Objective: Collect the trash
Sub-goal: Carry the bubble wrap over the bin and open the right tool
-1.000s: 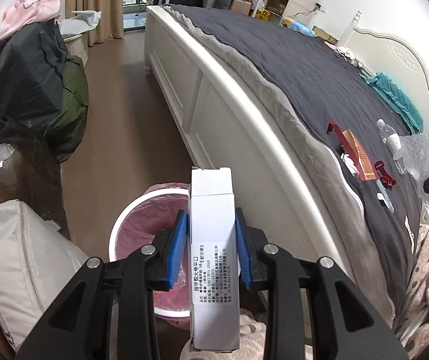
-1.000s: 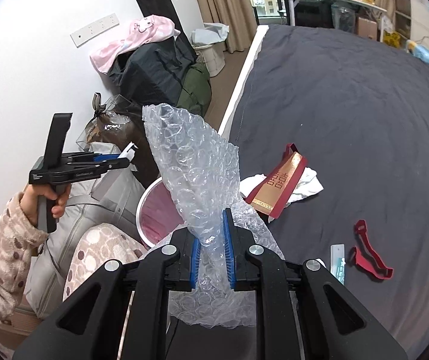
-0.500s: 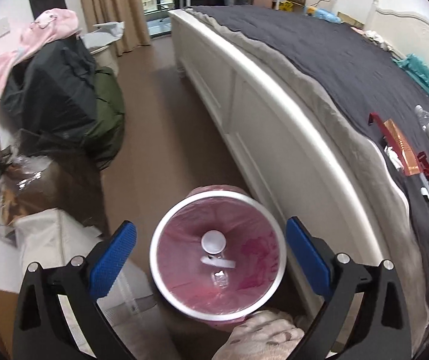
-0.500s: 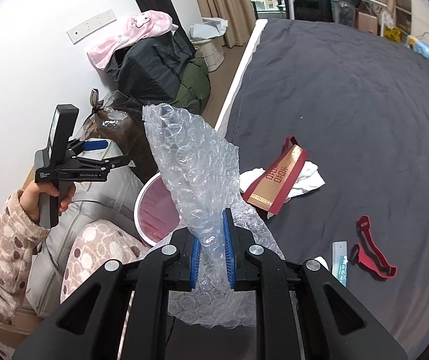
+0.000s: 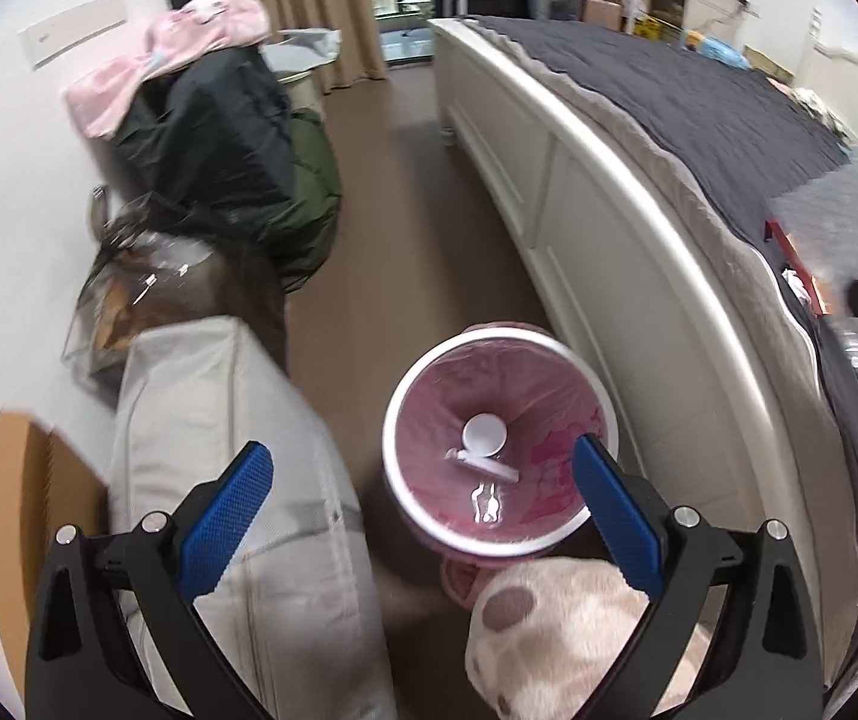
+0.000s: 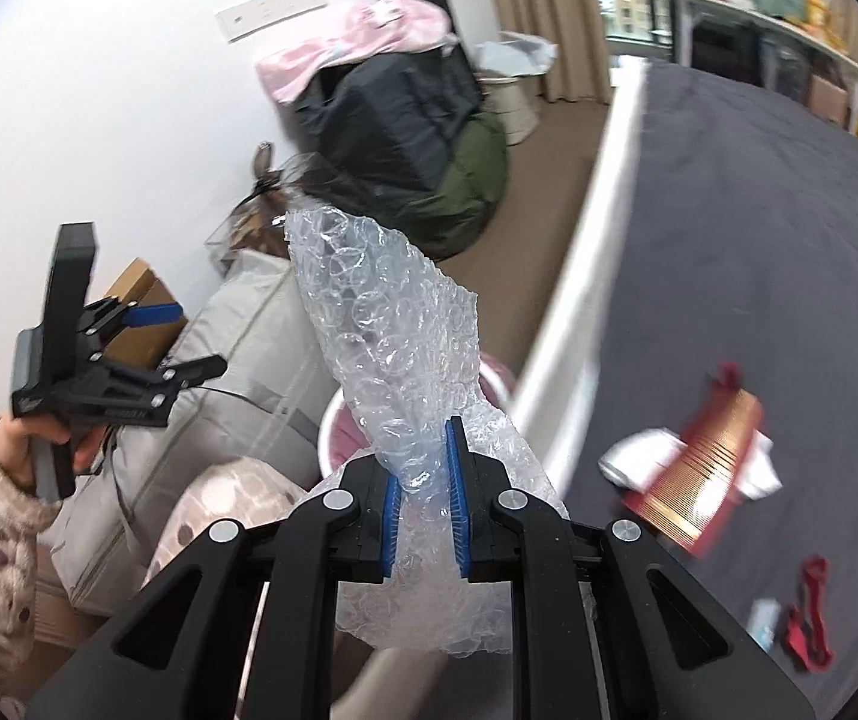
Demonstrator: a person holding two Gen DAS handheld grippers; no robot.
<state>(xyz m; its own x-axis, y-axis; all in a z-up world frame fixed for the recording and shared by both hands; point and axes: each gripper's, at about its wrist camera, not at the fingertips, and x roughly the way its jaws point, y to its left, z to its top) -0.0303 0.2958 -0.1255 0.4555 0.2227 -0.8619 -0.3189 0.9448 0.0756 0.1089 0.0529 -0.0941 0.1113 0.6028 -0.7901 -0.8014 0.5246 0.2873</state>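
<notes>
Home bedroom, bed (image 5: 639, 138) with dark cover, curtains (image 5: 315, 0), piled clothes (image 5: 213, 114)

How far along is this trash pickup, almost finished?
Partly. Some white trash already lies in the bin, and the left gripper hangs open and empty above it. The right gripper has its jaws shut on bubble wrap, not yet binned. A red-and-gold bag, a red strap and a small packet remain on the bed.
</notes>
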